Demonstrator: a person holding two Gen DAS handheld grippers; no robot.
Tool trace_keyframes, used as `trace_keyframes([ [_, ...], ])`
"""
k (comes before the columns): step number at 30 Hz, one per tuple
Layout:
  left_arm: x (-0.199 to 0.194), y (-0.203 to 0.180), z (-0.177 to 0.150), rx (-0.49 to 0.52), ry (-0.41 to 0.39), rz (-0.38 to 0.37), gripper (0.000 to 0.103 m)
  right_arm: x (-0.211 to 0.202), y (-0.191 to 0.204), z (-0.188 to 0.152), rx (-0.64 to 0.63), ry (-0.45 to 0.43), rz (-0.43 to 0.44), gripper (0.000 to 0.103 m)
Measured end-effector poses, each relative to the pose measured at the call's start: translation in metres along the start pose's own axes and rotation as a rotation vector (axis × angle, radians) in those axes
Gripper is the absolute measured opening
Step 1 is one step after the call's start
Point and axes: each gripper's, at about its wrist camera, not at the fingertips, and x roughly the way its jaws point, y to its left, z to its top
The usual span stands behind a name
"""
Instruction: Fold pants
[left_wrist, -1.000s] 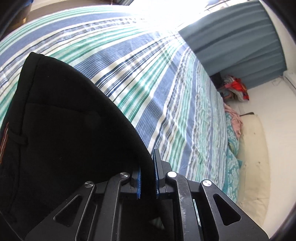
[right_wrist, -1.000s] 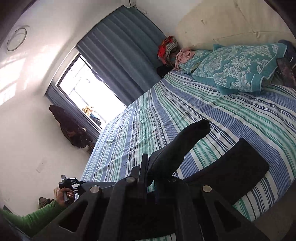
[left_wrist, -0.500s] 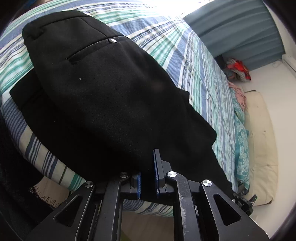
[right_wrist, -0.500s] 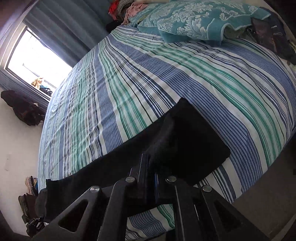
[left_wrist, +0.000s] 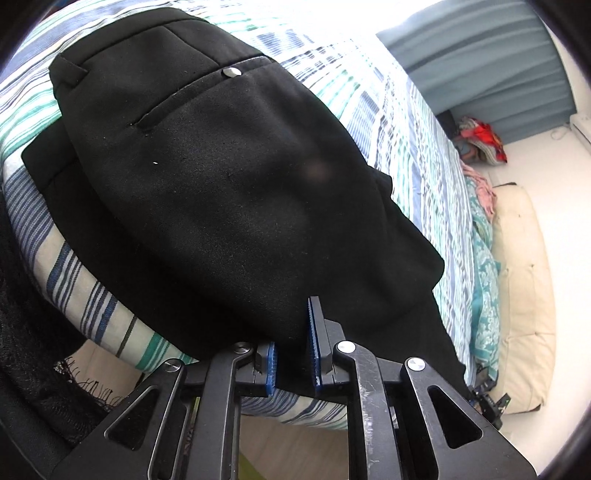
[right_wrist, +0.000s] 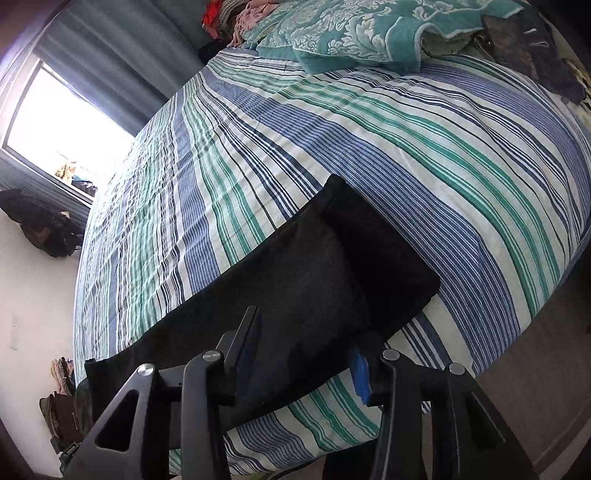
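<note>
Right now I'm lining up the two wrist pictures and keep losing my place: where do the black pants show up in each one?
Left wrist: the pants fill the centre and left, waist end with pocket and button uppermost, hanging over the bed's near edge.
Right wrist: the pants run from lower left up to centre, folded hem end right of centre.
Shared landmark: the striped sheet under them.

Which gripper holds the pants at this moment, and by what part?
The left gripper pinches the black pants at their near folded edge. The right gripper is opening, pads off the leg end lying between them.
</note>
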Motion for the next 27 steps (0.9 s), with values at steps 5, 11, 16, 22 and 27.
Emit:
trace_keyframes([
  [5,-0.006,-0.011,-0.004,0.053,-0.022,0.000,0.012,-0.003,0.010,0.011,-0.089,-0.026,-0.059,0.006],
  [11,0.008,-0.034,-0.021,0.163,0.044,0.066,0.012,-0.021,0.029,0.021,-0.292,-0.138,-0.179,0.006],
  [16,0.013,-0.029,-0.023,0.140,0.090,0.085,0.012,0.018,-0.014,0.023,-0.172,0.059,-0.248,0.007],
  [22,0.015,-0.031,-0.023,0.144,0.096,0.104,0.014,0.016,-0.011,0.021,-0.201,0.044,-0.285,0.008],
  [27,0.017,-0.035,-0.027,0.181,0.077,0.123,0.012,0.013,-0.001,0.018,-0.251,0.022,-0.322,0.008],
])
